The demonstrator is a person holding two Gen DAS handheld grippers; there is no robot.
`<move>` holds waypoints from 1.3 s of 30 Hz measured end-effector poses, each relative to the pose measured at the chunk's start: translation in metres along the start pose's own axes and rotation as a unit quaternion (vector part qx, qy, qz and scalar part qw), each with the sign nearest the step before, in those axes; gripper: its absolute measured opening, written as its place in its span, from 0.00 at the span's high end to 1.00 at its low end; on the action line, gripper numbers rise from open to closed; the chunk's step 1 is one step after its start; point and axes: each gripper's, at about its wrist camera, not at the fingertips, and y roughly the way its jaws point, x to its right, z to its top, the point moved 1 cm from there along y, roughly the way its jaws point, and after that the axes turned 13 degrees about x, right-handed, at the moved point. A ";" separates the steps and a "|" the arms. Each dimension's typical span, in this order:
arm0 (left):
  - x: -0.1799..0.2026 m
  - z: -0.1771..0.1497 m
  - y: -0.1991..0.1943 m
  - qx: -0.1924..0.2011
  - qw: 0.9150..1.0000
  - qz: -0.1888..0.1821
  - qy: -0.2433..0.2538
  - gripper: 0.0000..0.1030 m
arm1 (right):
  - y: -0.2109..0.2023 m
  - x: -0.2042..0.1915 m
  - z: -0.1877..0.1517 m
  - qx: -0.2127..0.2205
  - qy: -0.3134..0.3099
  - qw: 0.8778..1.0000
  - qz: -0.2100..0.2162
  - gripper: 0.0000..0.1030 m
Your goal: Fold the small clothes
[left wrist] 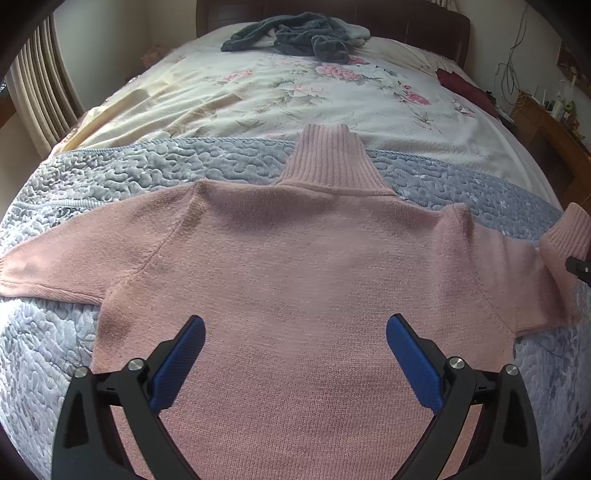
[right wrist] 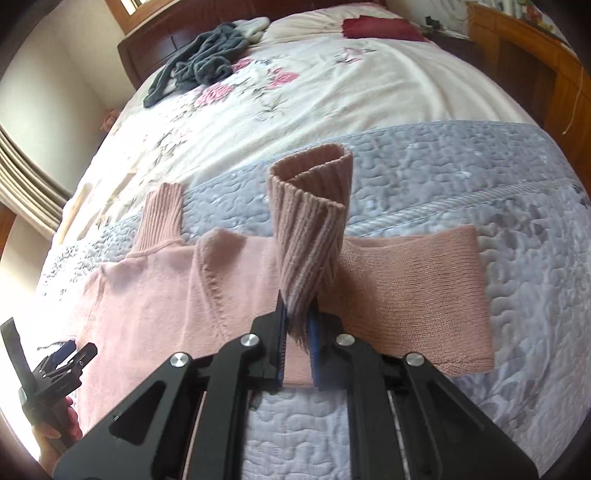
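Note:
A pink knit sweater (left wrist: 295, 266) lies flat on the bed with its ribbed collar (left wrist: 330, 158) pointing away and both sleeves spread. My left gripper (left wrist: 295, 328) hovers over the lower body of the sweater, jaws wide open and holding nothing. My right gripper (right wrist: 298, 325) is shut on the ribbed cuff (right wrist: 310, 229) of the right sleeve (right wrist: 413, 291). The cuff stands lifted and twisted above the sleeve. In the left wrist view that raised cuff (left wrist: 567, 236) shows at the far right edge. The left gripper (right wrist: 62, 365) appears at the lower left of the right wrist view, held by a hand.
A grey-blue quilted blanket (left wrist: 129, 173) covers the near part of the bed, a floral sheet (left wrist: 277, 99) the far part. A dark grey garment heap (left wrist: 295, 35) lies by the headboard, a dark red cloth (right wrist: 380, 27) at the far right. A wooden nightstand (left wrist: 546, 129) stands to the right.

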 end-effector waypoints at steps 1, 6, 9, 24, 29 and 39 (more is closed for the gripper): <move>-0.002 0.000 0.000 0.001 1.000 -0.001 0.000 0.04 | 0.006 -0.011 -0.004 -0.005 -0.004 1.000 0.007 0.91; -0.010 0.000 -0.001 0.000 1.000 -0.006 -0.002 0.04 | 0.029 -0.063 -0.027 -0.034 -0.025 0.998 0.042 0.91; -0.013 0.000 -0.001 -0.002 1.000 -0.010 -0.008 0.04 | 0.042 -0.086 -0.041 -0.049 -0.049 0.997 0.041 0.91; 0.023 -0.007 0.023 -0.065 0.991 -0.104 -0.060 0.04 | 0.018 -0.085 -0.081 -0.084 -0.063 0.989 0.107 0.74; 0.064 -0.014 0.047 -0.111 0.978 -0.160 -0.078 0.06 | -0.012 -0.045 -0.073 -0.061 -0.039 0.994 0.088 0.74; 0.106 -0.016 0.090 -0.169 0.955 -0.202 -0.139 0.54 | -0.037 0.005 -0.080 -0.044 -0.043 0.997 0.039 0.74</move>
